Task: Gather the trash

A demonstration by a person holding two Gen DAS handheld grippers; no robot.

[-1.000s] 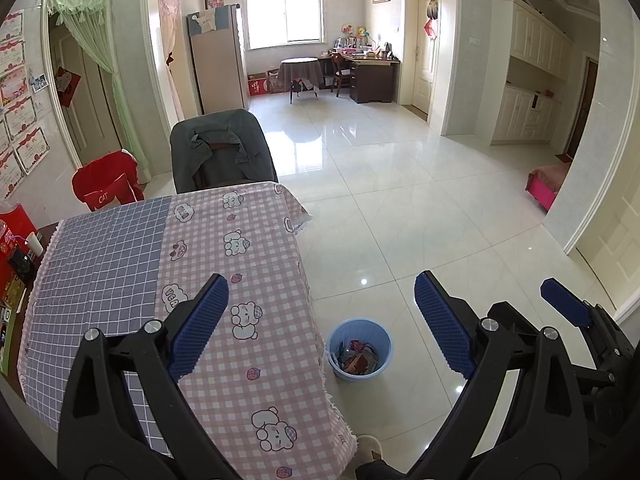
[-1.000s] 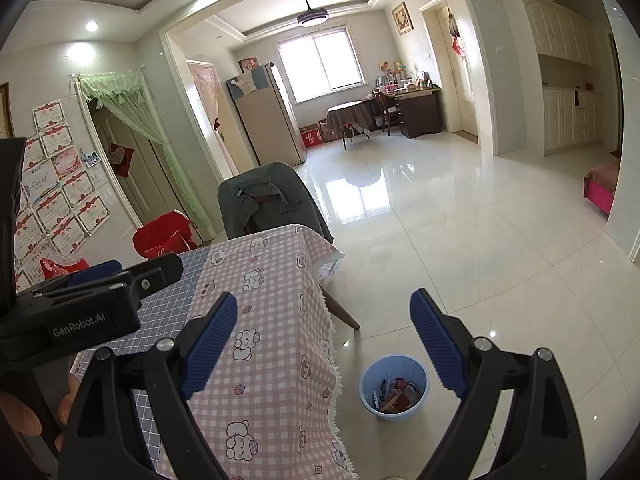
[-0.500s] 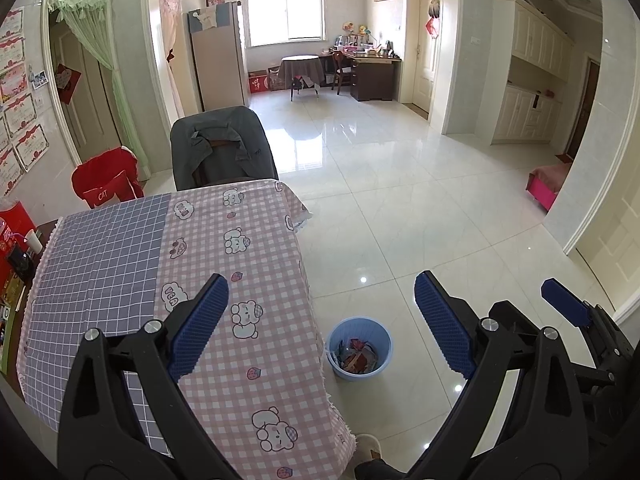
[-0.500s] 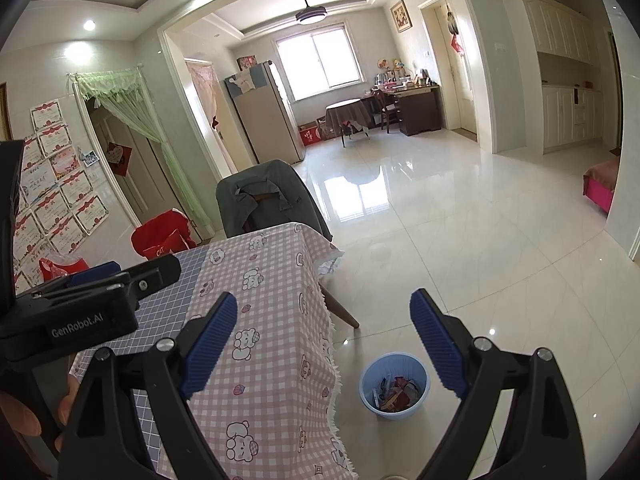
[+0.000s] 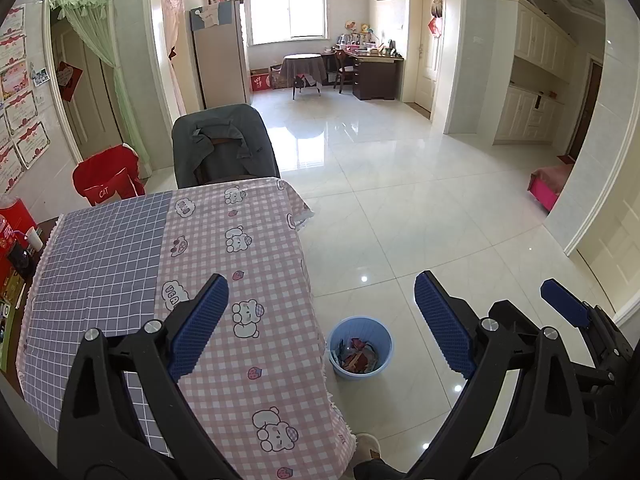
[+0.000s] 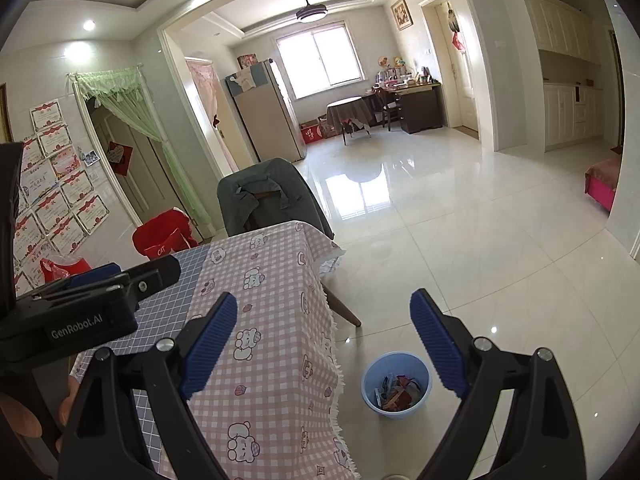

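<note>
A small blue bin (image 5: 360,347) with wrappers and scraps inside stands on the tiled floor beside the table; it also shows in the right wrist view (image 6: 396,385). My left gripper (image 5: 320,320) is open and empty, held above the table's right edge and the bin. My right gripper (image 6: 324,340) is open and empty, held high over the same spot. The right gripper's body (image 5: 568,312) shows at the left view's right edge. The left gripper's body (image 6: 80,304) shows at the right view's left edge. No loose trash shows on the tablecloth.
The table (image 5: 120,248) wears a pink and blue checked cloth. A chair draped with a grey jacket (image 5: 224,144) stands at its far end. A red bag (image 5: 108,180) sits by the wall. Boxes and a cup (image 5: 16,240) crowd the table's left edge.
Both views have drifted slightly; the scene sits a little lower in the left wrist view. Both grippers stay open and empty.
</note>
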